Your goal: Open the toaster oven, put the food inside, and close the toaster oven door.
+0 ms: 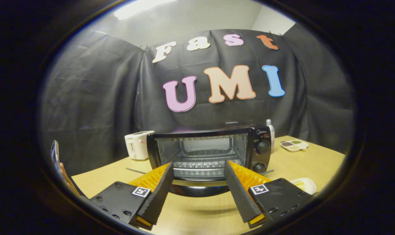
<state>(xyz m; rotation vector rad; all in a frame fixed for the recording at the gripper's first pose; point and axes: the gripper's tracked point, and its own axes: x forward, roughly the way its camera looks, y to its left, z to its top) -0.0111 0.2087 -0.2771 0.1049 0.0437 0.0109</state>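
1. My tongs are spread wide, nothing between the fingers, aimed straight at the oven.
2. Oven sits on the counter just ahead of the fingers. Its door looks shut and upright, with the rack showing through the glass.
3. Step in hand, as I judge it: open the door. Food isn't in yet.
4. The handle runs along the door's lower edge, right between the fingertips. Odd for a drop-down door, so I can't tell the hinge side from here.
5. To do it well: come in level, centre on the handle, close both fingers squarely on the bar, not the glass.
6. Pull slow along the door's arc, not straight back, or the whole oven may slide on the counter.
7. Keep clear of the knobs to the right of the door.
8. Food: a pale dish lies just beyond the right finger, likely the item; contents too hidden to name.
9. A toaster stands left of the oven, and a small tray and bottle to its right; all well out of the path.
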